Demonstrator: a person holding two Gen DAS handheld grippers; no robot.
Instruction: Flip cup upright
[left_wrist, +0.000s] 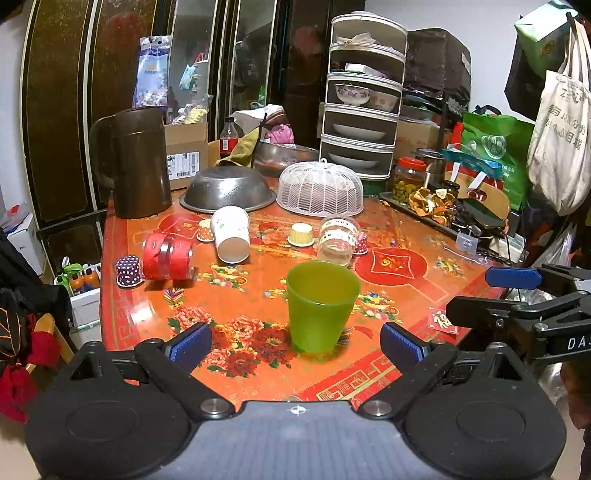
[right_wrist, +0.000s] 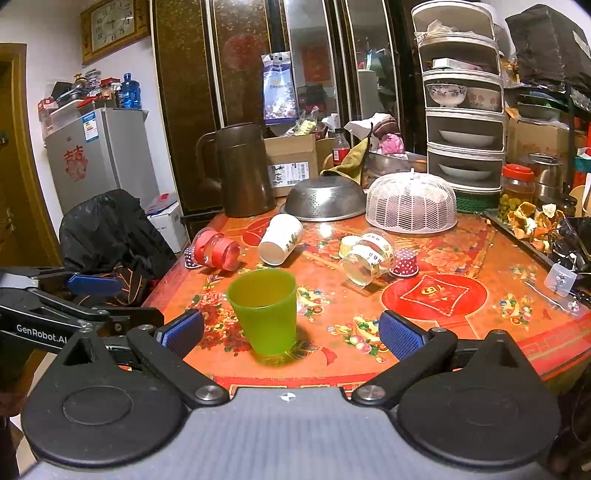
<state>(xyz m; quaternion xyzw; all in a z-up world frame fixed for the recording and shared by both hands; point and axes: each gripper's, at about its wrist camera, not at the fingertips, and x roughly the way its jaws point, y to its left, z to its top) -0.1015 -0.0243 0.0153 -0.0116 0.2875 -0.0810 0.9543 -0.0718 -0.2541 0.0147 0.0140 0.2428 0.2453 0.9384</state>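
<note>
A green plastic cup (left_wrist: 320, 306) stands upright, mouth up, on the red flowered table (left_wrist: 399, 295); it also shows in the right wrist view (right_wrist: 266, 311). My left gripper (left_wrist: 295, 345) is open and empty, just short of the cup. My right gripper (right_wrist: 291, 332) is open and empty, with the cup a little left of its middle. A white paper cup (left_wrist: 231, 233), a red-wrapped clear cup (left_wrist: 168, 256) and a clear cup with tape (left_wrist: 338, 240) lie on their sides farther back.
Small capsules (left_wrist: 128, 271) (left_wrist: 302, 234) sit among the cups. A brown jug (left_wrist: 135, 162), a steel colander (left_wrist: 229, 188), a white mesh food cover (left_wrist: 320, 190) and a tiered dish rack (left_wrist: 364, 96) stand at the back. A tray of peels (left_wrist: 434, 201) lies right.
</note>
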